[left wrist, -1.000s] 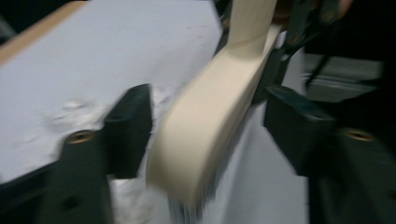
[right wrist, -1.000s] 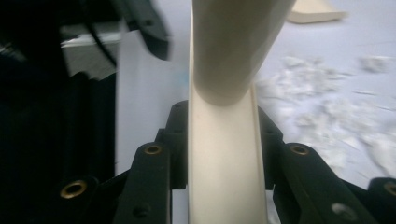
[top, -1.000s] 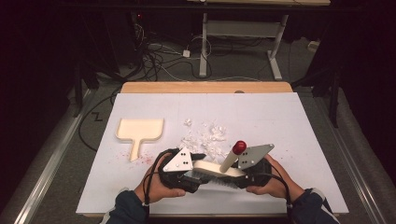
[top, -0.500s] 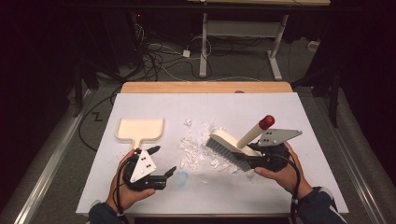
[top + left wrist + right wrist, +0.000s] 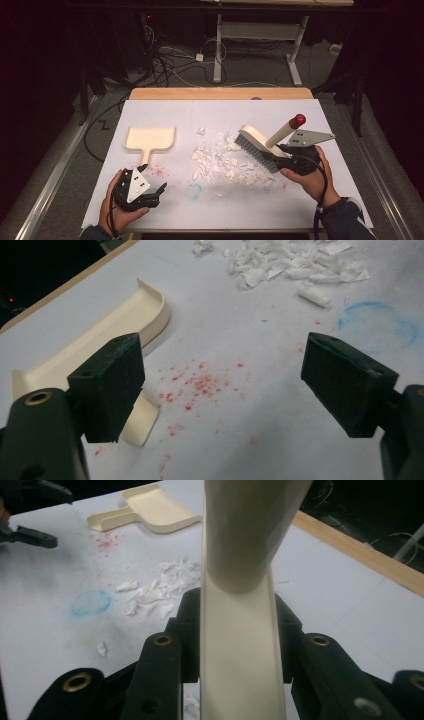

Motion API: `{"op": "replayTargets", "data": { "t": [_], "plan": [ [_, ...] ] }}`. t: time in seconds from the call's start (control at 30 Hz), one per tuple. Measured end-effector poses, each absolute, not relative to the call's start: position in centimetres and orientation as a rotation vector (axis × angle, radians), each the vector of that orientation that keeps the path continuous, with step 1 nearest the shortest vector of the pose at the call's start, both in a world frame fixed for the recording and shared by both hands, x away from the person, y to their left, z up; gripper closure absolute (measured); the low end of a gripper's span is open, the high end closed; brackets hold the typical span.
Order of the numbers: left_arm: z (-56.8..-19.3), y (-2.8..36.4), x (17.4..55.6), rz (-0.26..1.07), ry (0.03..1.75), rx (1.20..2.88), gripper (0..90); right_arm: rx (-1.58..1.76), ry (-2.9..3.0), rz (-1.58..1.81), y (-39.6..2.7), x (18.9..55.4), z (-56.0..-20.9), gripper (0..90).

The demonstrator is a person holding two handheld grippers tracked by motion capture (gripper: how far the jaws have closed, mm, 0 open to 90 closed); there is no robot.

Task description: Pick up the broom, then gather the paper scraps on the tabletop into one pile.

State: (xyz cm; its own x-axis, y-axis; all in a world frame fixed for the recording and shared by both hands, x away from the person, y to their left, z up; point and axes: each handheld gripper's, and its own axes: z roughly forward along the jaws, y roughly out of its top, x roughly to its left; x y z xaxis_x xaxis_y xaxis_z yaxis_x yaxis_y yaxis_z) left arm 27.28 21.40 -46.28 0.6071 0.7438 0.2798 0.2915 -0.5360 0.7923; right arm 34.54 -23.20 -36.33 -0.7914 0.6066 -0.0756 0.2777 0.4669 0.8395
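Observation:
A cream dustpan (image 5: 149, 139) (image 5: 107, 327) lies flat at the left of the white sheet, its handle toward me. My left gripper (image 5: 152, 178) (image 5: 225, 385) hovers low just in front of that handle. Its jaws have just been opening and stand open, with only bare sheet between them. The dustpan's handle end lies beside one jaw. At the right, my right gripper (image 5: 278, 151) (image 5: 237, 630) is shut on the handle of a cream brush (image 5: 256, 141) (image 5: 240, 545) with grey bristles and a red tip. The bristles rest at the right edge of the torn white paper scraps (image 5: 220, 160) (image 5: 160, 587).
Red specks (image 5: 159, 170) (image 5: 200, 385) and a blue ring mark (image 5: 194, 190) (image 5: 377, 327) stain the white sheet (image 5: 320, 200). The wooden table edge (image 5: 220, 93) runs along the far side. Beyond it are cables and desk legs on the floor.
The left gripper let go of the brush, swung left and down to the dustpan handle, and opened. The right gripper carried the brush right and back, behind the scraps.

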Motion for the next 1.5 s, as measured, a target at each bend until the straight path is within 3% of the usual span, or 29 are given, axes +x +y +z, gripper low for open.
{"op": "replayTargets", "data": {
  "t": [0.3,0.47,0.7,1.0,1.23,1.5],
  "plan": [
    [-46.5,21.6,26.8,0.761,0.846,2.081,16.9,0.782,2.265,1.113,-24.3,36.1,-36.6,68.4],
    [-46.7,21.4,27.0,0.757,0.824,2.106,16.9,0.794,2.211,0.999,-24.4,39.2,-36.9,68.4],
    [-46.7,21.2,26.9,0.75,0.819,2.102,16.9,0.81,2.238,0.859,-22.2,45.7,-39.2,68.4],
    [-46.9,20.8,27.0,0.734,0.803,2.13,16.9,0.766,2.273,0.755,-18.1,49.7,-42.3,68.4],
    [-46.7,20.6,26.7,0.695,0.798,2.103,16.9,0.663,2.34,0.791,-14.3,50.2,-43.9,68.2],
    [-46.6,20.8,26.3,0.678,0.786,2.103,16.9,0.424,2.519,0.937,-12.8,47.1,-44.0,67.9]
  ]
}}
